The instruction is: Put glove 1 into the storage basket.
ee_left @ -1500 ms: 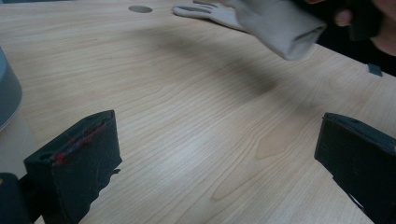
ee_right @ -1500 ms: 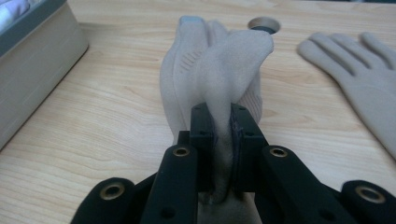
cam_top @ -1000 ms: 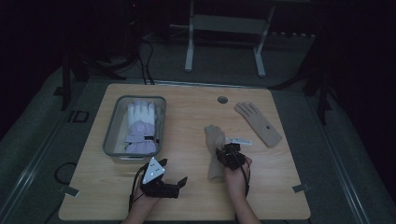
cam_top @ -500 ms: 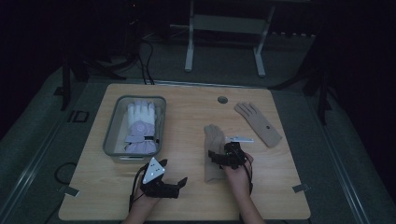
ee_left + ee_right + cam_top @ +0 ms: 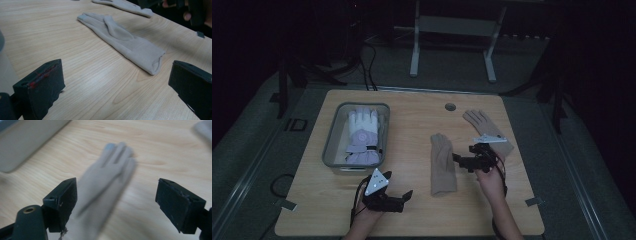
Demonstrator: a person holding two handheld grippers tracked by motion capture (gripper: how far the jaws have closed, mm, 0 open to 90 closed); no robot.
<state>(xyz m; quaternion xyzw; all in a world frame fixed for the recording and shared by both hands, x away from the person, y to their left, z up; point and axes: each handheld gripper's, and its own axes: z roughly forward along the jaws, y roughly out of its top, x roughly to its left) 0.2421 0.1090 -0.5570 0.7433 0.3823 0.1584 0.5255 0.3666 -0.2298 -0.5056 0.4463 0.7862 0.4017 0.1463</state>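
High view: one glove pair [image 5: 362, 136] is being kept in the bin [image 5: 330, 150]; tan gloves [image 5: 443, 164] are being left on the surface, both grippers' fingers [image 5: 61, 200] released.

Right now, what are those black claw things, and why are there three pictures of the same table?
Those claws are grippers, hand tools with two black jaws. A person holds one in each hand: the left gripper and the right gripper.

The three pictures come from three cameras. The high view looks down on the wooden table from above, and the person's arms come in at the bottom. The other two cameras ride on the grippers and look out between the jaws.

On the table lie two beige gloves. The nearer glove lies flat in the middle, and both gripper views look at it. The farther glove lies to its right, toward the back. A grey bin on the left holds a white and purple glove.

Nothing is held. Both grippers are open, and the right one points at the nearer glove.
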